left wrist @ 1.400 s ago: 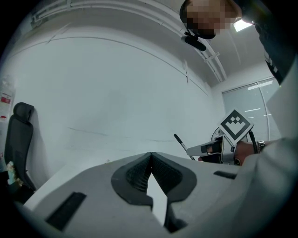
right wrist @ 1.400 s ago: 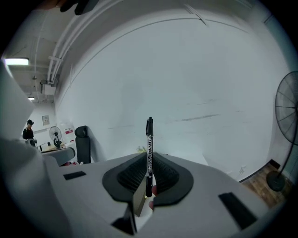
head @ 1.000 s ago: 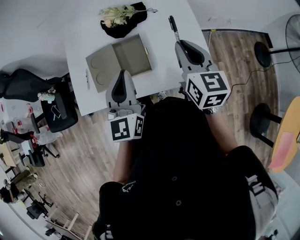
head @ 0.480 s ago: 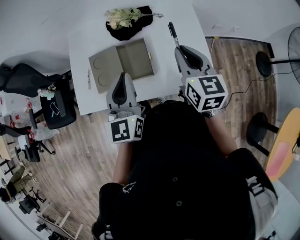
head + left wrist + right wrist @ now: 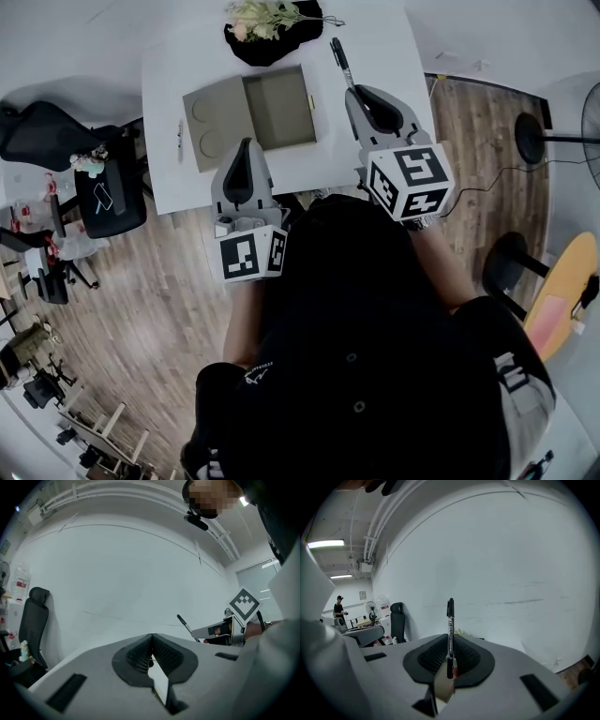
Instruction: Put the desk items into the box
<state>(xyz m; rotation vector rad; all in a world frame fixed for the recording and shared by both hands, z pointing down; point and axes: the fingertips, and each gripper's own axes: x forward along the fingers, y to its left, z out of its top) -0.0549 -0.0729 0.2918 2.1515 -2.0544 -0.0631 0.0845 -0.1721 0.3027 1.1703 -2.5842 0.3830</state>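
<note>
Black marker pen [image 5: 450,634] is clamped between the pads of the right tongs [image 5: 449,657], gripped low on the barrel so most of its length juts ahead of the jaw tips; judged a hold that lets it be lowered in end-first. Open brown cardboard box [image 5: 277,108], empty, lies on the white desk [image 5: 375,37] just ahead of the left tongs [image 5: 246,155] and left of the right pair. Left tongs: jaws together, nothing between, presumably kept clear of the carry.

The black marker [image 5: 450,623] bears white lettering reading "TWIN MARKER" along its barrel.
</note>
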